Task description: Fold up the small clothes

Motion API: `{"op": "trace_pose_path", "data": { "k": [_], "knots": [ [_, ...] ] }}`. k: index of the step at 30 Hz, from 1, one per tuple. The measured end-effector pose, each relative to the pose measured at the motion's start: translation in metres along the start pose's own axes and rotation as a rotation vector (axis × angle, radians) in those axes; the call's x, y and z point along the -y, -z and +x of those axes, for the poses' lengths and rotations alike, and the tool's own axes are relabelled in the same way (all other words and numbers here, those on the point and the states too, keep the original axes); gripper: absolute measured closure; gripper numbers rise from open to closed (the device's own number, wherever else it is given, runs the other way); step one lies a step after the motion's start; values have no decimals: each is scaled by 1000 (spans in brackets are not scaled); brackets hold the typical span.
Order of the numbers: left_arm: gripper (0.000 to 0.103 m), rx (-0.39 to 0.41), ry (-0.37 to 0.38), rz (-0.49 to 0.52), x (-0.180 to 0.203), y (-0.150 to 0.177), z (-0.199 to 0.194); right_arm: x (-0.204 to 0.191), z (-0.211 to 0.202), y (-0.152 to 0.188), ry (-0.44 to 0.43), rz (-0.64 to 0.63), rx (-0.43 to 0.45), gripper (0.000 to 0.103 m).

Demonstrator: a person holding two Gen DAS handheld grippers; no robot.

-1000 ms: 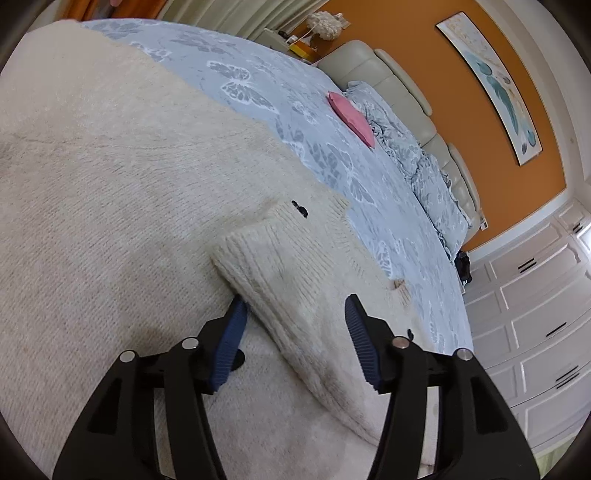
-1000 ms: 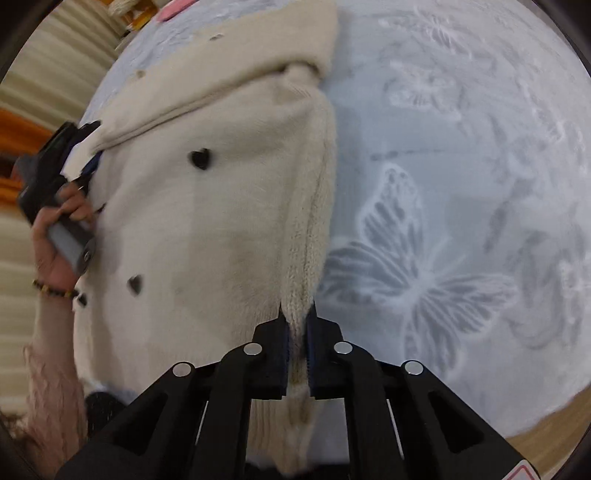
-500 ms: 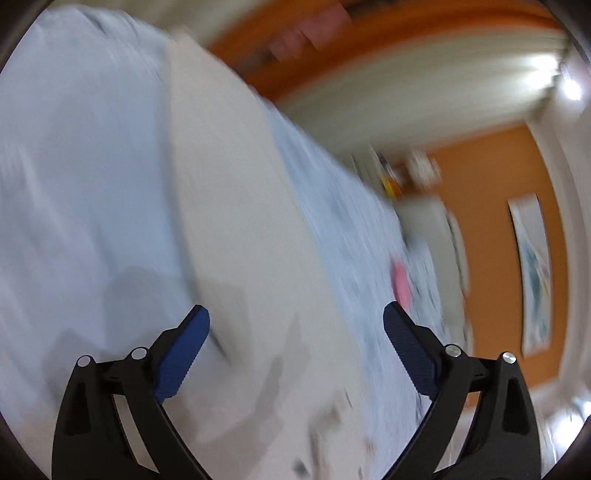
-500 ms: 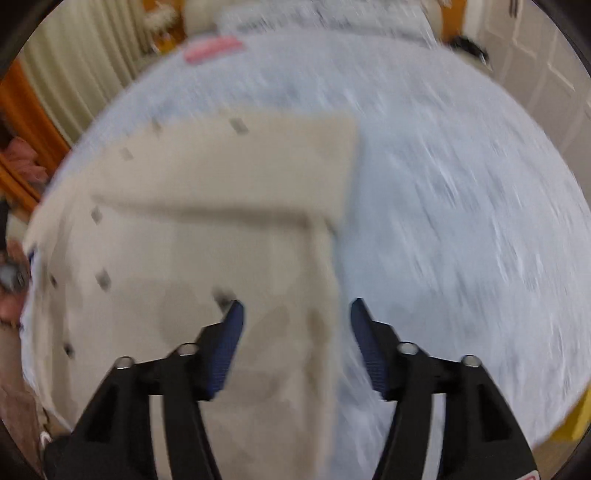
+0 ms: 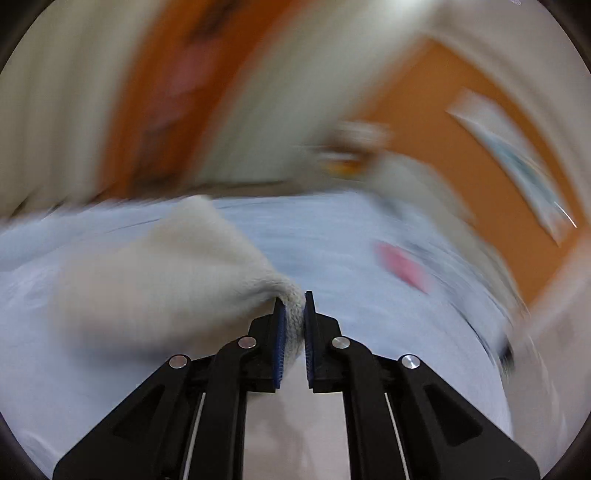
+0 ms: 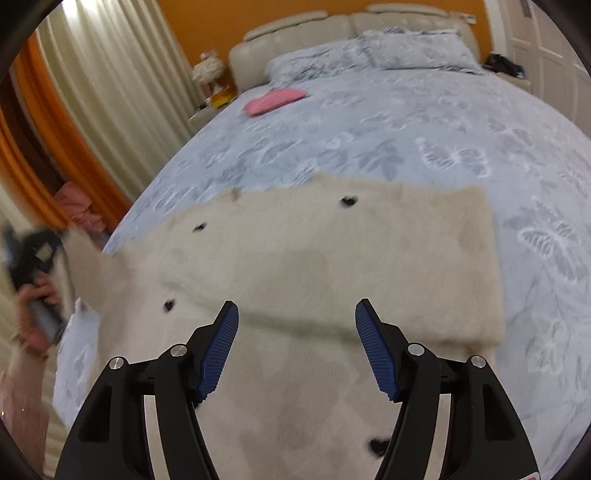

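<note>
A cream knitted cardigan [image 6: 332, 266] with small black heart buttons lies on the blue butterfly bedspread [image 6: 406, 125], one sleeve folded across its front. My right gripper [image 6: 297, 347] is open and empty, just above the cardigan's middle. My left gripper [image 5: 293, 317] is shut on a knit edge of the cardigan [image 5: 166, 280] and holds it off the bed; that view is blurred. The left gripper and the hand around it also show at the left edge of the right wrist view [image 6: 31, 258].
A pink folded item [image 6: 273, 100] lies further up the bed, near grey patterned pillows [image 6: 406, 55] and a cream headboard [image 6: 295, 33]. Curtains [image 6: 110, 92] hang on the left. White wardrobe doors [image 6: 546, 48] stand on the right.
My right gripper let go of the cardigan's edge, opened and pulled back above the garment. My left gripper opened wide, swung to the cardigan's left edge, then shut on it and lifted it.
</note>
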State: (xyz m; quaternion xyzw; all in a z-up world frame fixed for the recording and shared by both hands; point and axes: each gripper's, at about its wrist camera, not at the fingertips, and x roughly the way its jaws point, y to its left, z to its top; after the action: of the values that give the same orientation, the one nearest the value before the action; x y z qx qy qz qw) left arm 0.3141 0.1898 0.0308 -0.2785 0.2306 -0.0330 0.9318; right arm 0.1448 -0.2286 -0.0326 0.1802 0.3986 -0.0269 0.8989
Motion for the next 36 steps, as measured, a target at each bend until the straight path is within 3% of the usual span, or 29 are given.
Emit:
{"op": "trace_pose_path", "data": {
  "k": [2, 4, 6, 7, 9, 10, 11, 13, 16, 18, 20, 23, 29, 32, 33, 35, 36],
  "knots": [
    [90, -78, 177, 141, 87, 44, -6, 14, 1, -8, 9, 46, 30, 38],
    [84, -249, 299, 224, 155, 110, 0, 29, 3, -11, 34, 75, 40, 37],
    [66, -417, 302, 259, 191, 184, 10, 47, 3, -9, 66, 90, 39, 32],
    [56, -454, 278, 252, 194, 206, 11, 55, 4, -8, 68, 97, 31, 32],
    [53, -482, 206, 190, 187, 239, 10, 71, 6, -3, 66, 115, 18, 32],
    [45, -472, 189, 118, 177, 246, 6, 80, 8, 1, 62, 132, 6, 32],
    [34, -467, 168, 49, 167, 249, 5, 87, 11, 3, 59, 148, -7, 32],
    [33, -461, 134, -19, 147, 239, 8, 97, 19, 2, 25, 193, -39, 31],
    [18, -365, 62, -119, 119, 220, -3, 93, 22, -5, -39, 202, -32, 32],
    [15, -290, 37, -250, 89, 209, -14, 75, 22, -9, -22, 118, -15, 31],
    [14, -264, 14, -360, 62, 201, -11, 48, 22, -12, -11, 9, -4, 31],
    [14, -244, -26, -534, 22, 197, -5, -6, 33, -24, -88, -147, -20, 29],
    [14, -252, -12, -593, -8, 181, 18, -126, 93, -34, -195, -483, -157, 26],
    [16, -217, -2, -609, -21, 176, 15, -162, 129, -23, -175, -575, -220, 28],
    [16, -210, -3, -609, -22, 175, 15, -165, 138, -23, -179, -566, -238, 30],
    [16, -206, -12, -607, -22, 173, 17, -168, 148, -27, -193, -541, -249, 46],
    [16, -208, -17, -595, -22, 170, 20, -167, 149, -30, -200, -533, -248, 72]
  ]
}}
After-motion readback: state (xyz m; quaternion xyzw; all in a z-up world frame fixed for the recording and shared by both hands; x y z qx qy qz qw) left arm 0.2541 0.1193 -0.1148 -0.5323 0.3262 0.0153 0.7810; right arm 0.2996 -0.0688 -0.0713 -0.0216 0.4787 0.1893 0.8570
